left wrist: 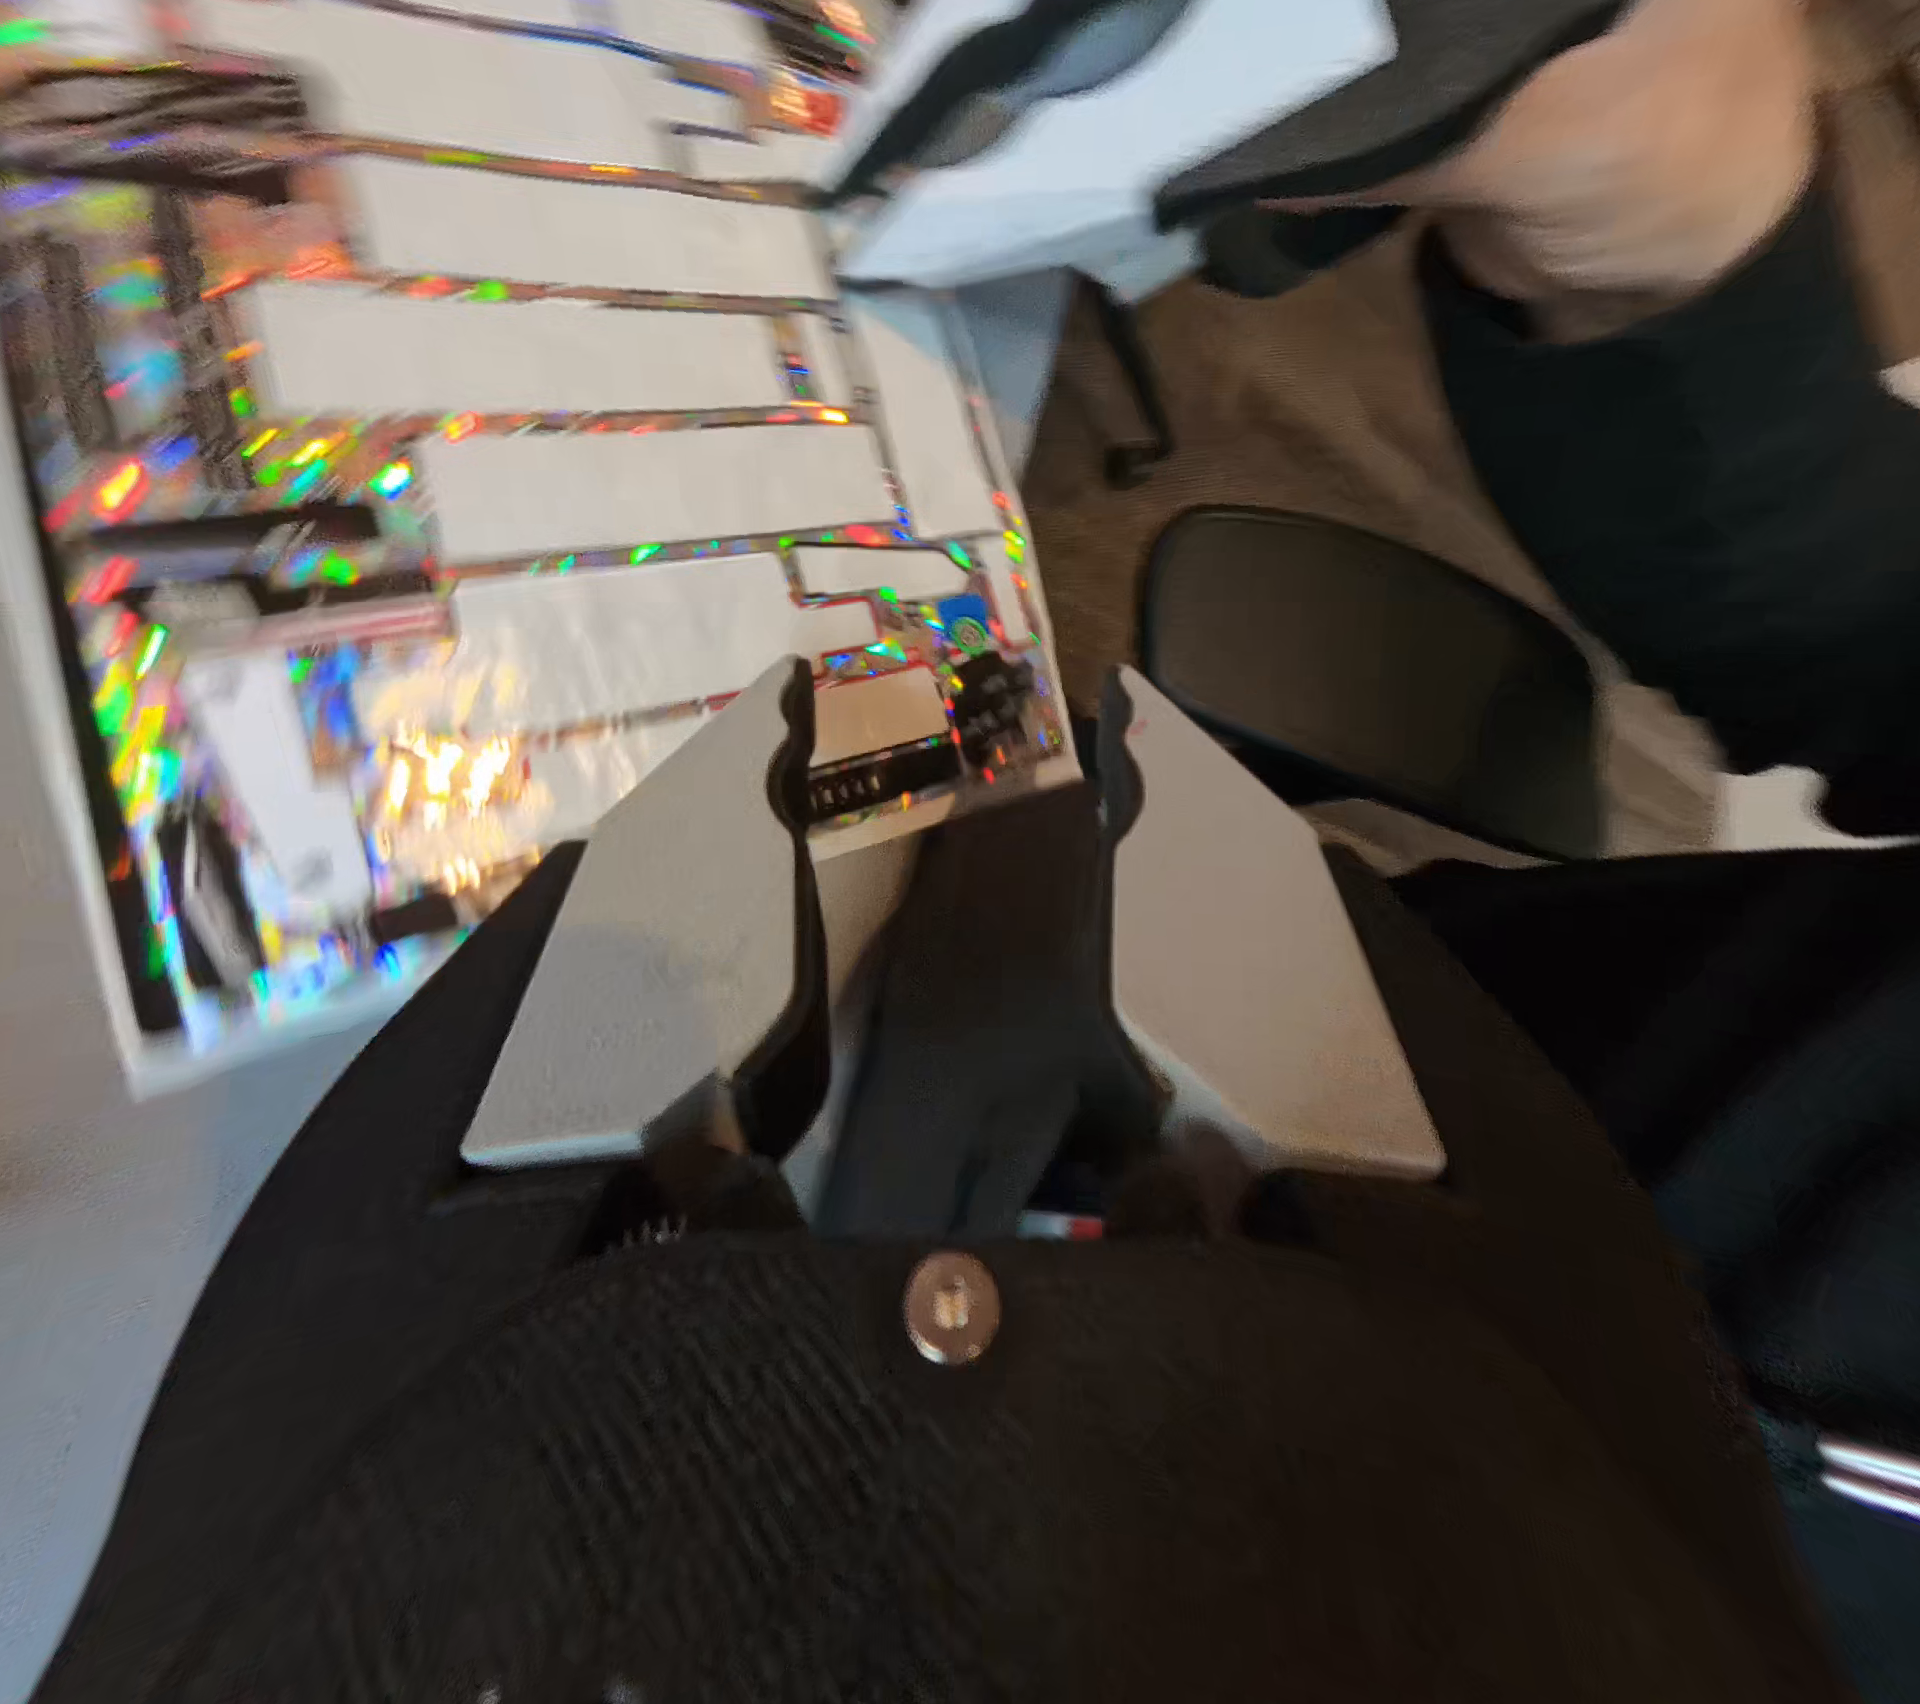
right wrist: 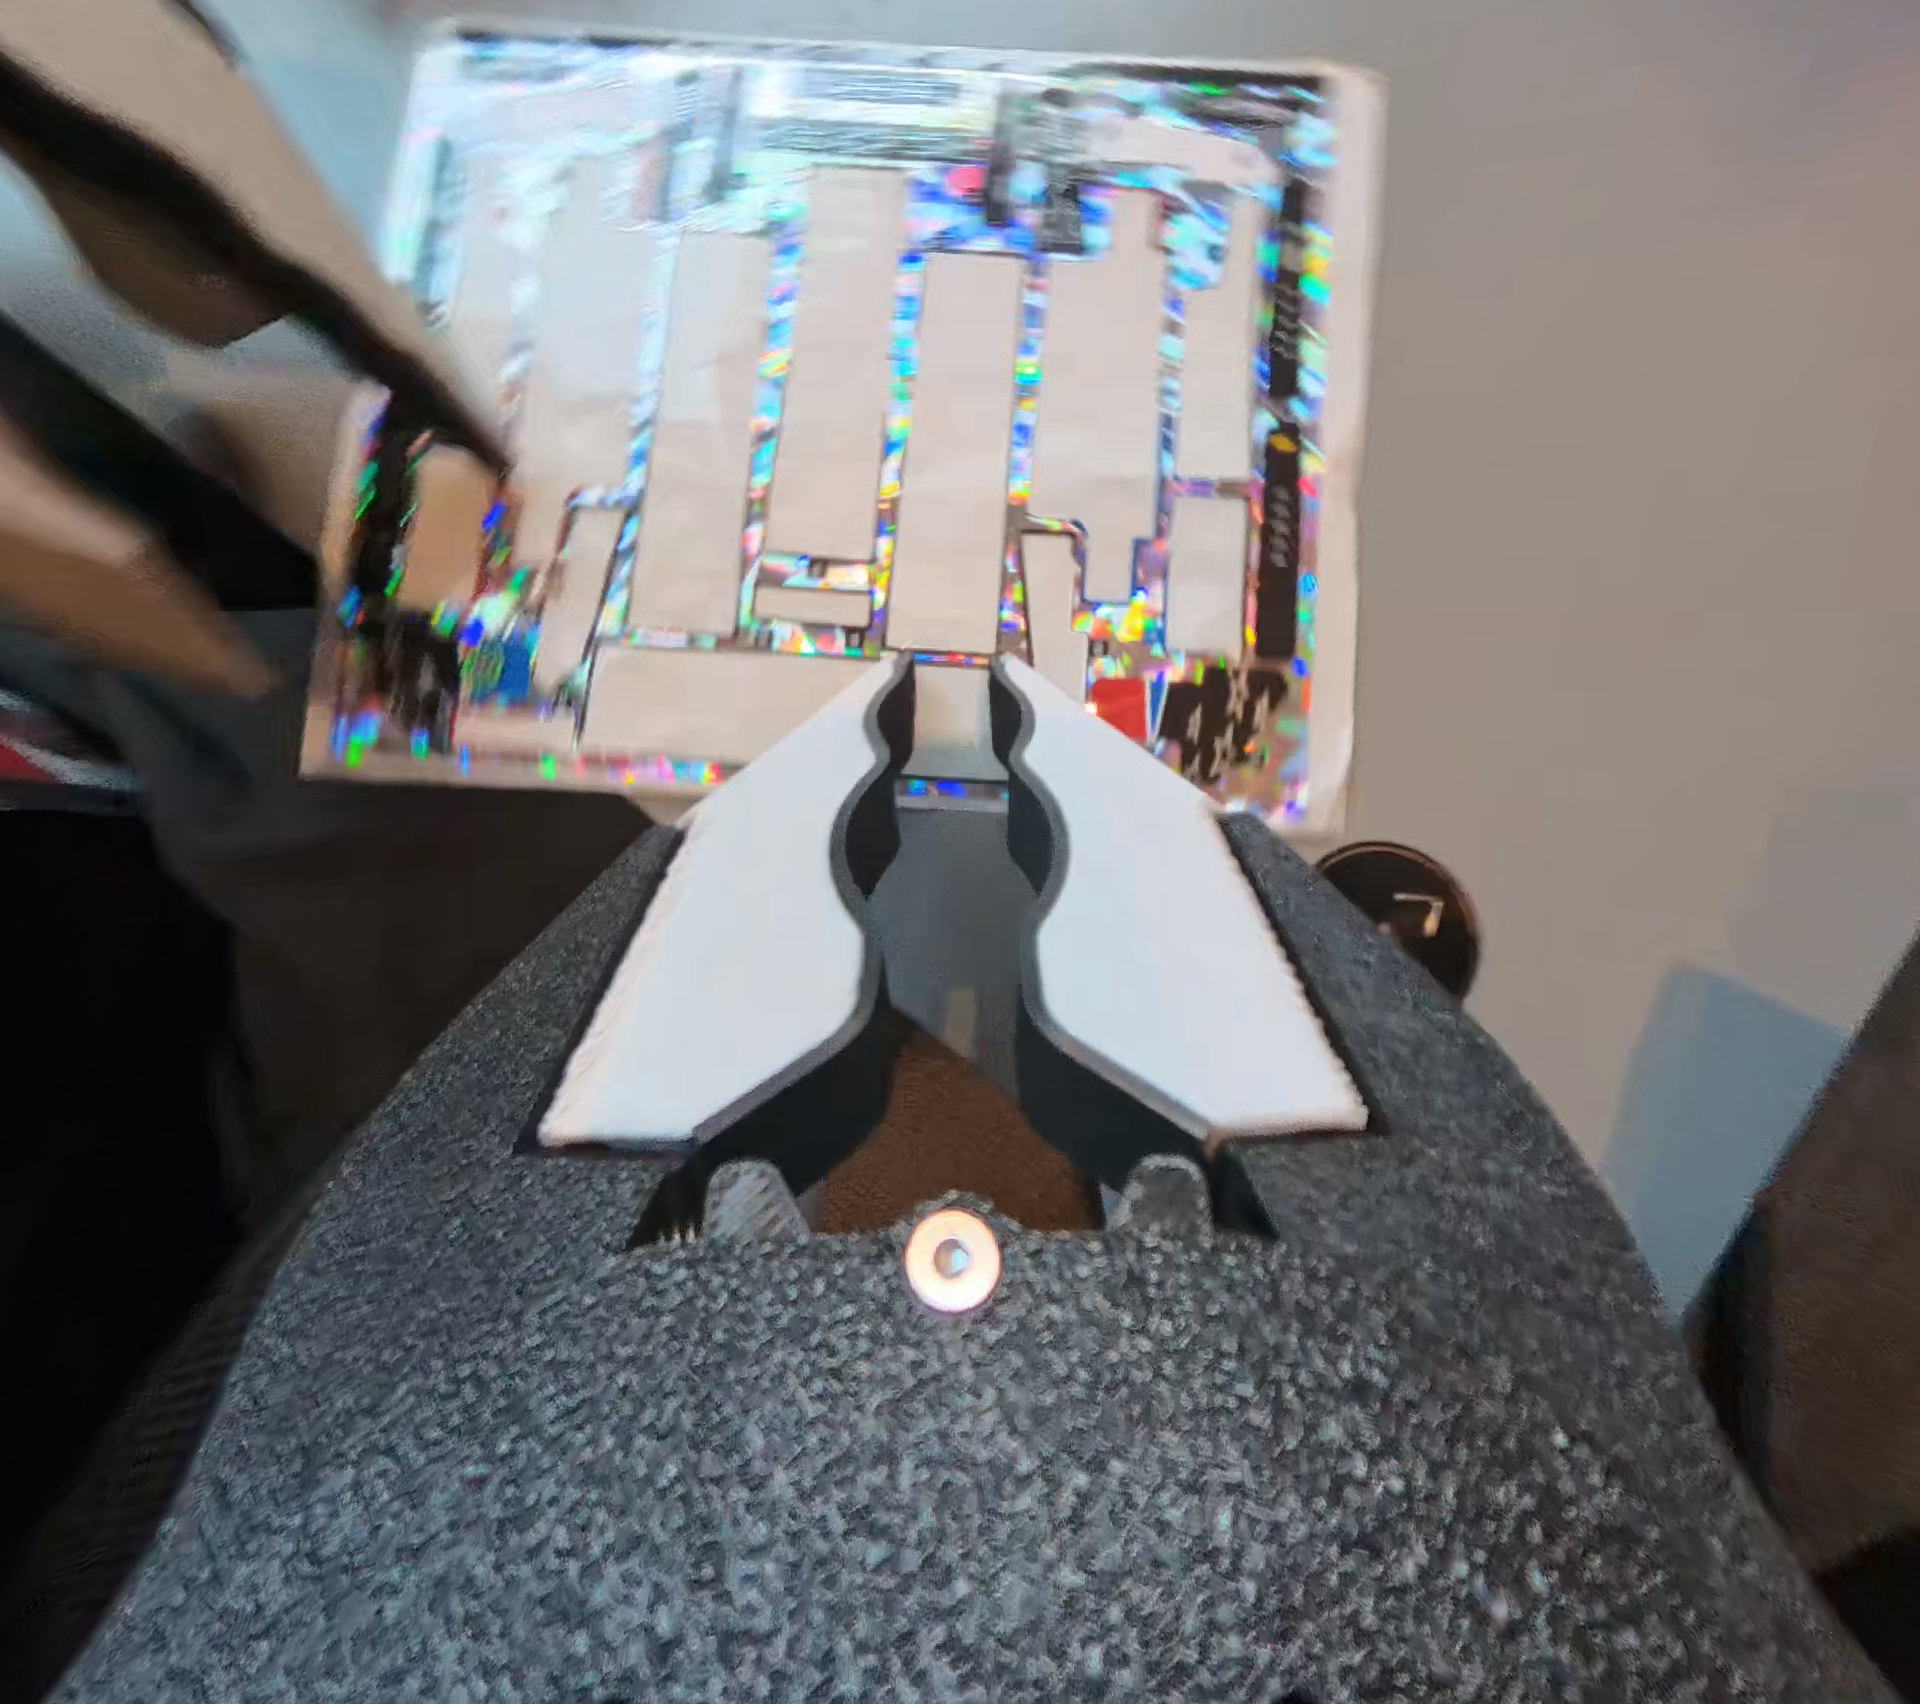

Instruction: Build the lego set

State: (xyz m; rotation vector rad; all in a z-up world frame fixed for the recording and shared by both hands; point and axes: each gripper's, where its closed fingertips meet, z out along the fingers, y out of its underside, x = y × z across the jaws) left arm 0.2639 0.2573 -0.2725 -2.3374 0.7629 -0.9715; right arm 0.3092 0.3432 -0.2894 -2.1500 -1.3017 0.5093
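A shiny holographic sticker sheet (left wrist: 582, 366) with several white cut-out strips lies flat on the grey table; it also shows in the right wrist view (right wrist: 852, 407). No bricks are visible. My left gripper (left wrist: 956, 683) is open and empty, hovering at the sheet's near corner by the table edge. My right gripper (right wrist: 951, 667) has a narrow gap between its jaws and nothing in it, with its tips over the sheet's near edge. In the left wrist view the right gripper's fingers (left wrist: 1039, 96) reach the sheet's side edge. Both views are motion-blurred.
The grey table (right wrist: 1610, 304) carries a small black round object (right wrist: 1403, 911) beside the sheet. A person's hand (left wrist: 1621, 127) holds the right gripper. Off the table edge are a black chair part (left wrist: 1371, 678) and brown carpet (left wrist: 1299, 407). The left gripper shows blurred at the right wrist view's left side (right wrist: 208, 231). Spacing between my two grippers at the tips: around 10 centimetres.
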